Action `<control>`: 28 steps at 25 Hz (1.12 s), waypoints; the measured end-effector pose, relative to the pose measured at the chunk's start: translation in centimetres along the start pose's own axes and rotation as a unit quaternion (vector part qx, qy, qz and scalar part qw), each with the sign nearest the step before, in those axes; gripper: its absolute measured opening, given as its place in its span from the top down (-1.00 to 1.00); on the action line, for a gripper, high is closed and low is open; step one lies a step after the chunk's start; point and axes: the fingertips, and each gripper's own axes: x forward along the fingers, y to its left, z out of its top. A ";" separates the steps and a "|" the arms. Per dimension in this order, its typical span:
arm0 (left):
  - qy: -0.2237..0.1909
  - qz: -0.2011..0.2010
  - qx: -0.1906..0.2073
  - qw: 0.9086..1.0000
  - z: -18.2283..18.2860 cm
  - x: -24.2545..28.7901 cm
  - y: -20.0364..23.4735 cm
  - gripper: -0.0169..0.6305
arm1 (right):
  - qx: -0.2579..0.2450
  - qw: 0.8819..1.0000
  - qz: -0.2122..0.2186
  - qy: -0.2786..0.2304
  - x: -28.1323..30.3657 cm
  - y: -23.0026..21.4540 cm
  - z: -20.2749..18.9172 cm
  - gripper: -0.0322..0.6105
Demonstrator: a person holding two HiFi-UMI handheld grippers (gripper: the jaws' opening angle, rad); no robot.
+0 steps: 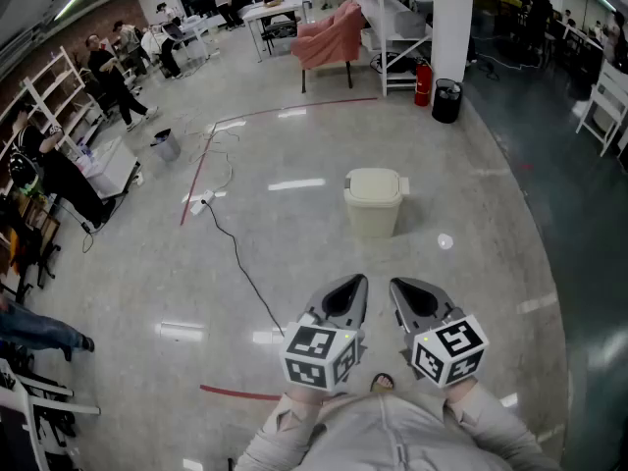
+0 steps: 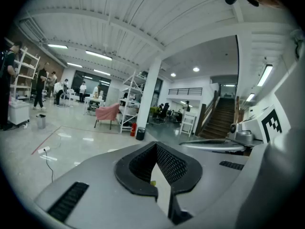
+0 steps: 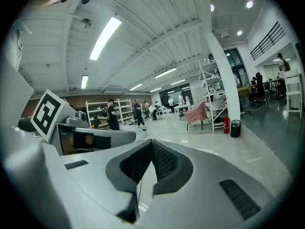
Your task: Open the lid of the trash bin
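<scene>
A beige trash bin (image 1: pixel 374 209) stands alone on the grey floor in the head view, with its lid (image 1: pixel 374 182) down. My left gripper (image 1: pixel 353 285) and right gripper (image 1: pixel 400 287) hang side by side in the air, well short of the bin and pointing towards it. Both are shut with nothing between the jaws. In the left gripper view the left gripper (image 2: pixel 156 146) shows its dark pads meeting at the tip over bare floor. The right gripper (image 3: pixel 152 143) looks the same in the right gripper view. The bin itself is hidden behind the jaws in both gripper views.
A black cable (image 1: pixel 235 253) runs across the floor from a power strip (image 1: pixel 201 204) at the left of the bin. Red tape lines (image 1: pixel 196 175) mark the floor. Farther off stand a white pillar (image 1: pixel 451 18), a black bin (image 1: pixel 446 101), a fire extinguisher (image 1: pixel 423 83), a pink chair (image 1: pixel 329 32) and people by shelves at left.
</scene>
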 end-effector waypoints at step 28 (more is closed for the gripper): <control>0.012 0.021 -0.002 1.000 0.0 4.2 -0.6 0.94 | 0.004 1.000 0.027 0.013 0.7 -3.9 0.0 0.89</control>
